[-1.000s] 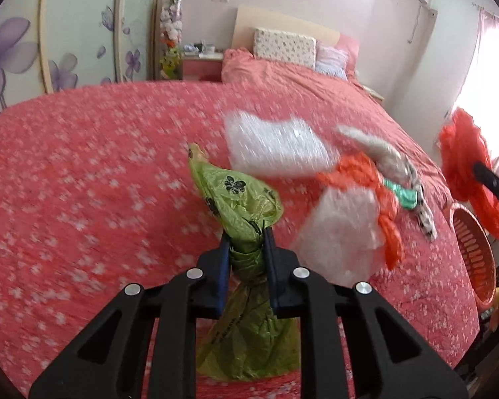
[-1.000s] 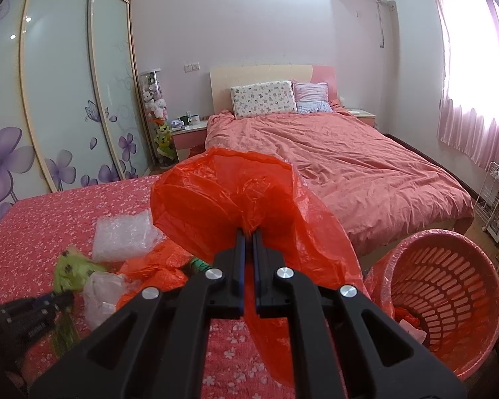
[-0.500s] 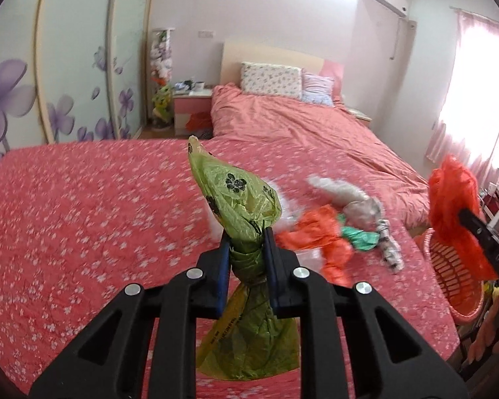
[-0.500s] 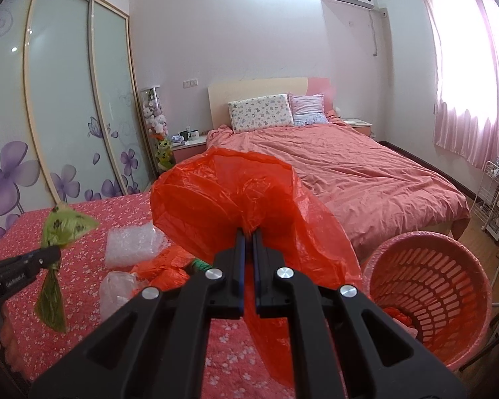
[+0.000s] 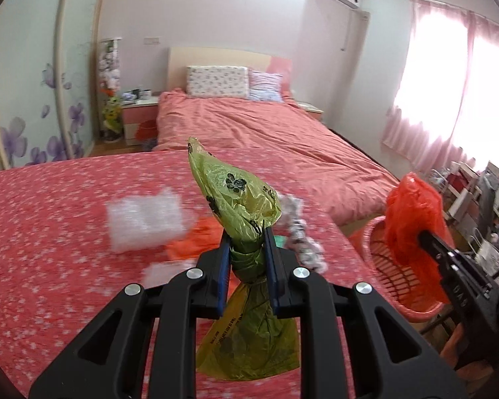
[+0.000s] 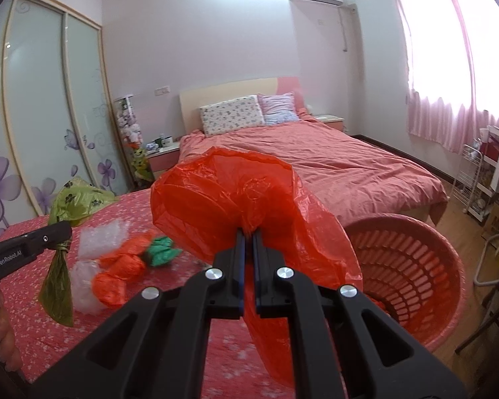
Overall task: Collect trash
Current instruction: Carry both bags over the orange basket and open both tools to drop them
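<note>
Left claw (image 5: 247, 249) is clamped tight on the twisted neck of a green plastic bag (image 5: 236, 196) with black paw prints on it. The top of the bag puffs out above the fingers and the rest dangles below, off the bedspread. Right claw (image 6: 248, 237) is pinched together on a bunched-up orange plastic bag (image 6: 229, 199), which balloons out in front and hangs down under the jaws. From the left camera you can see that orange bag sitting right over the rim of the pink laundry basket (image 6: 412, 266), which stands on the wood floor just beside the near bed. There's a bit of orange stuff already down in the basket.

Still lying on the flowery red bedspread (image 6: 30, 306): a piece of bubble wrap (image 6: 101, 237), a clear plastic bag (image 6: 83, 286), a couple of crumpled orange bags (image 6: 123, 269) and a green wad (image 6: 163, 254), all bunched close together. The left view also shows a grey-and-white patterned scrap (image 5: 299, 232) near the bed edge, too blurry to say what it is.

Further back there's a second bed with a pink duvet (image 6: 332, 163) and two pillows
</note>
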### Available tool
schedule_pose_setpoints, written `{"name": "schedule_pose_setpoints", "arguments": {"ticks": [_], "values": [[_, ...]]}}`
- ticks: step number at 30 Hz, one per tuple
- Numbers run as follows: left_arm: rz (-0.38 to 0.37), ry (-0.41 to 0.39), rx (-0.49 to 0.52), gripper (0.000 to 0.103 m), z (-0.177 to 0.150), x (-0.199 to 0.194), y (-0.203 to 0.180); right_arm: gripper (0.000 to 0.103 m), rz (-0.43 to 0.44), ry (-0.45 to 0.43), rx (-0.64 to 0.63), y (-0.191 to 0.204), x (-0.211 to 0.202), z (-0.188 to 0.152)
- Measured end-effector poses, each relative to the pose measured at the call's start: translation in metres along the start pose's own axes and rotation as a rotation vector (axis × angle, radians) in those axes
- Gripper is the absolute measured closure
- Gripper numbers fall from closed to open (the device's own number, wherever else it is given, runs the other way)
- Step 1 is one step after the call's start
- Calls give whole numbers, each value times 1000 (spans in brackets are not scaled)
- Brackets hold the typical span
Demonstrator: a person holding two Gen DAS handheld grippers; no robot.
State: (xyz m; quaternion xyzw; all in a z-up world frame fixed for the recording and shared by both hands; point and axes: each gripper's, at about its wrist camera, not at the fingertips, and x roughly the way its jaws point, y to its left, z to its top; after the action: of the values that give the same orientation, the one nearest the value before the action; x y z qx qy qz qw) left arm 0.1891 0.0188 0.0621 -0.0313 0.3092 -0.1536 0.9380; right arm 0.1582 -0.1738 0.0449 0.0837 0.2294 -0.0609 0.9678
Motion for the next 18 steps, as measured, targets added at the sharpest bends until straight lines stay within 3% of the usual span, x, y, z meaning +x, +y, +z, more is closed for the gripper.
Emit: {"name": "schedule_pose_setpoints", "arguments": {"ticks": [18], "values": [[-189,41,87,84,-7,46,-92,98,-178,-29,91,-96,1,-15]]}}
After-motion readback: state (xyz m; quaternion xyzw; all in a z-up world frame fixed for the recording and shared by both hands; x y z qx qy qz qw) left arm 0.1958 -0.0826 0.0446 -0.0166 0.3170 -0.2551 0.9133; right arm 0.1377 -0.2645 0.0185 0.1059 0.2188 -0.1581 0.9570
